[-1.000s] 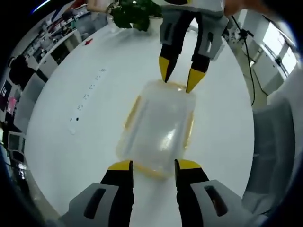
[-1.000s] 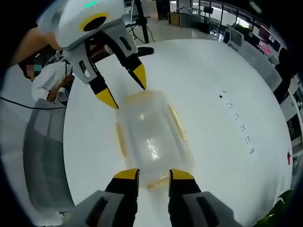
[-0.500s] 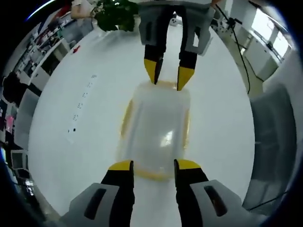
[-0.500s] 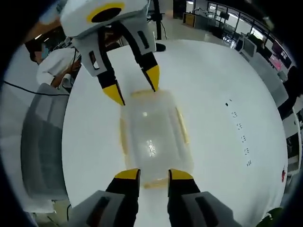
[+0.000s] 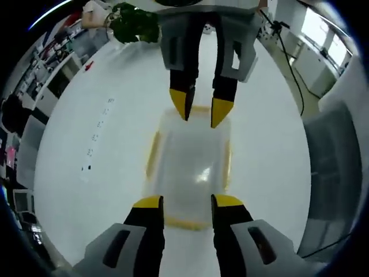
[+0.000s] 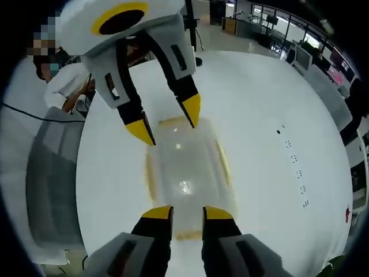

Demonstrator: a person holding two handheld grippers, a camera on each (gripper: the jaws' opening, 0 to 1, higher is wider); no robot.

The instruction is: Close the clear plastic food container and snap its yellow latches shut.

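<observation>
The clear plastic container (image 5: 193, 164) lies lid-on on the white table, with yellow latches along its long sides (image 5: 153, 154) and at its short ends. My left gripper (image 5: 188, 202) hovers open over the near short end, its yellow tips straddling that end's latch (image 5: 185, 222). The right gripper (image 5: 199, 111) comes in from the top, open, tips at the far short end. In the right gripper view the container (image 6: 187, 176) sits in the middle. My right gripper (image 6: 188, 213) is open over its near end, and the left gripper (image 6: 167, 122) stands open at the far end.
The round white table (image 5: 92, 190) carries small black marks (image 5: 95, 138) to the left. A grey chair (image 5: 331, 167) stands off the right edge and a green plant (image 5: 134, 23) at the far side. A person in white (image 6: 63, 86) is beyond the table's edge by the chair (image 6: 49, 184).
Both grippers have come closer to the container's two short ends, and the right one has squared up opposite the left. The container has stayed in place on the table.
</observation>
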